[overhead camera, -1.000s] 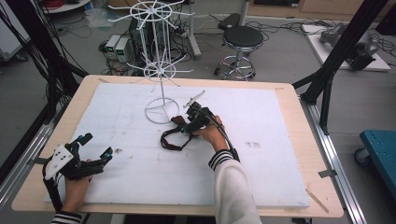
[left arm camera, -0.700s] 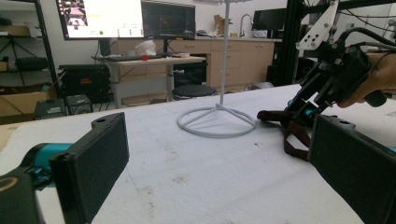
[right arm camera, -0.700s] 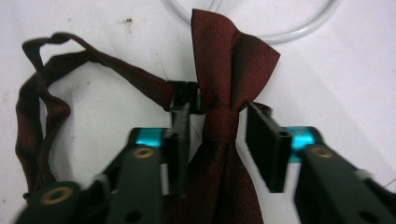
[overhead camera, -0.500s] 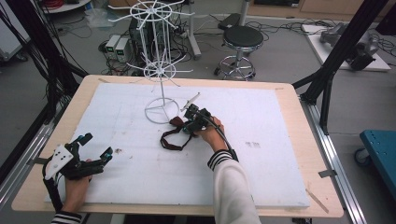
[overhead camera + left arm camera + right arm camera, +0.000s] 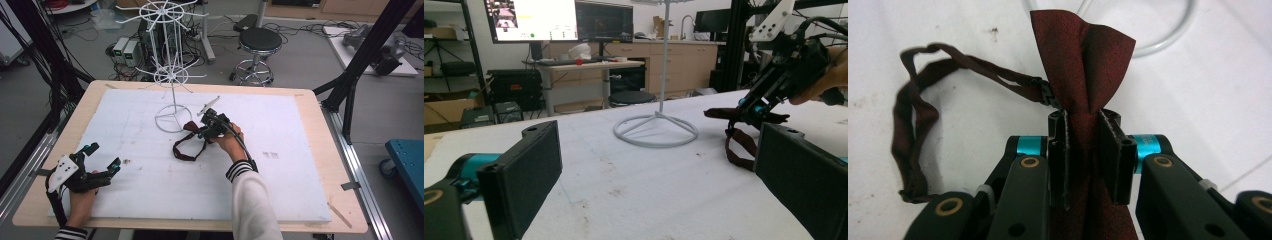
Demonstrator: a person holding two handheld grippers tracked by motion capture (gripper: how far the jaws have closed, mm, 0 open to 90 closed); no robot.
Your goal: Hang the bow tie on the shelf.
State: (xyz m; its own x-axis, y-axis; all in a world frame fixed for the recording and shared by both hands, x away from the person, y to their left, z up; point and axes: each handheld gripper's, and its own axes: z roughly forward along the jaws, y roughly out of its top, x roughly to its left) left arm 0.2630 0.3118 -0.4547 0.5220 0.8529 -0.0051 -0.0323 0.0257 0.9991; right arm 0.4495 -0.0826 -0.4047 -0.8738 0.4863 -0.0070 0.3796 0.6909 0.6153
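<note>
Both hands busy: my right gripper (image 5: 1083, 160) clamps the dark red bow tie (image 5: 1083, 65) just beside the white wire stand (image 5: 172, 105), presumably for hanging, while my left gripper (image 5: 654, 170) rests agape, empty.

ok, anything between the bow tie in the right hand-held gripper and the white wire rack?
Nothing visible. The right hand-held gripper is shut on the bow tie, beside the wire rack's base ring; only bare white mat lies between.
</note>
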